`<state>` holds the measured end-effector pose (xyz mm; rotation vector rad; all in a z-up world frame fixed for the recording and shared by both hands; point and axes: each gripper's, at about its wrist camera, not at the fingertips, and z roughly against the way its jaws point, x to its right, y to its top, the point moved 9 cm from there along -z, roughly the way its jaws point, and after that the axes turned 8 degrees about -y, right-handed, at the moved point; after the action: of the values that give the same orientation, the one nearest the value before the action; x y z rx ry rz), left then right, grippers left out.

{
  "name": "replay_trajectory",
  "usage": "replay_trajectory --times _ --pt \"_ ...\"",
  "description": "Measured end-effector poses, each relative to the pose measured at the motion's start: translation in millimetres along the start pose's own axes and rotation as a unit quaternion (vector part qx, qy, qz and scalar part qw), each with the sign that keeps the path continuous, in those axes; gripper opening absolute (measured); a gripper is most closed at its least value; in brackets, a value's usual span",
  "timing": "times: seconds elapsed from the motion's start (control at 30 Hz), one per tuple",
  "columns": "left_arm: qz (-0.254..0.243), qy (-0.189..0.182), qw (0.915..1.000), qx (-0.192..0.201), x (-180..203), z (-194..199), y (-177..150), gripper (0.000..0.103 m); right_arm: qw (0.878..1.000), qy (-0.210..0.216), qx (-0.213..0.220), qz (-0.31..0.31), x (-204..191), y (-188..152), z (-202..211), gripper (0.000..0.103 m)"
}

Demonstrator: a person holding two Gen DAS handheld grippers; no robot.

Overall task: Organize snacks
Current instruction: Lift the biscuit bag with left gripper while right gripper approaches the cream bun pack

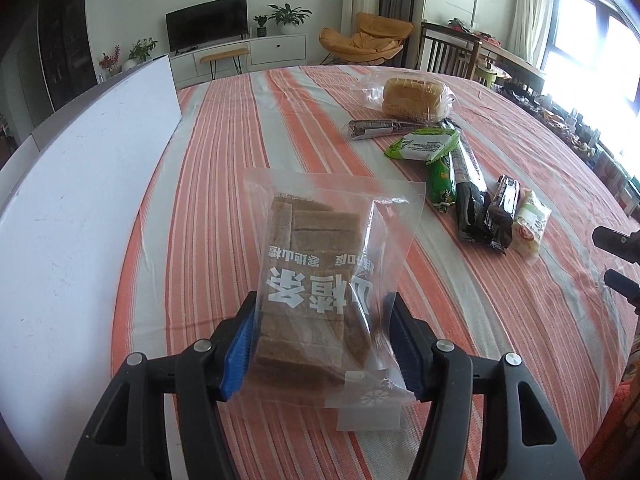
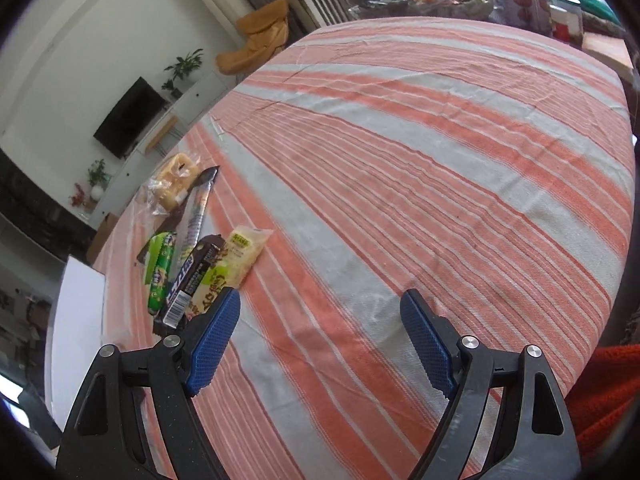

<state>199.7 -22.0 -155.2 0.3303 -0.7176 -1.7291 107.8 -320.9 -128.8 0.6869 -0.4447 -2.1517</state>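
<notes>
One snack bag (image 1: pixel 320 280) | long axis pointing away | left gripper (image 1: pixel 322 344) fingers clamping it | right gripper (image 2: pixel 320 340) fingers apart, empty

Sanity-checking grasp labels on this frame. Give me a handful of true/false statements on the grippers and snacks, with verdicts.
1. The left gripper is closed on the clear bag of brown bars. True.
2. The right gripper holds a green packet. False: its jaws stand wide open with only the striped tablecloth between them.
3. The bread loaf in its clear bag lies at the far end of the snack group. True.
4. The snacks sit inside a basket. False: they lie loose on the cloth.
5. A white board stands left of the held bag. True.
</notes>
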Motion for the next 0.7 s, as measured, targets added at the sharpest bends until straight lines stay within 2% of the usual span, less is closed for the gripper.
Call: replay_trajectory --times 0.13,0.4,0.53,0.7 --pt "-0.008 0.007 0.9999 -0.004 2.6 -1.7 -0.9 0.062 1.000 -0.018 0.007 0.024 -3.3 -2.1 -0.9 0.085" --pt "-0.007 0.007 0.9999 -0.003 3.2 -1.9 -1.3 0.063 0.998 -0.001 0.017 -0.058 24.4 7.0 4.7 0.085" --pt "-0.007 0.006 0.9999 -0.003 3.0 -2.0 -1.2 0.063 0.998 -0.055 0.013 -0.003 7.8 9.0 -2.8 0.086" --pt "-0.004 0.003 1.0000 -0.002 3.5 -2.3 -1.2 0.063 0.998 -0.042 -0.013 0.049 -42.8 6.8 -27.5 0.085"
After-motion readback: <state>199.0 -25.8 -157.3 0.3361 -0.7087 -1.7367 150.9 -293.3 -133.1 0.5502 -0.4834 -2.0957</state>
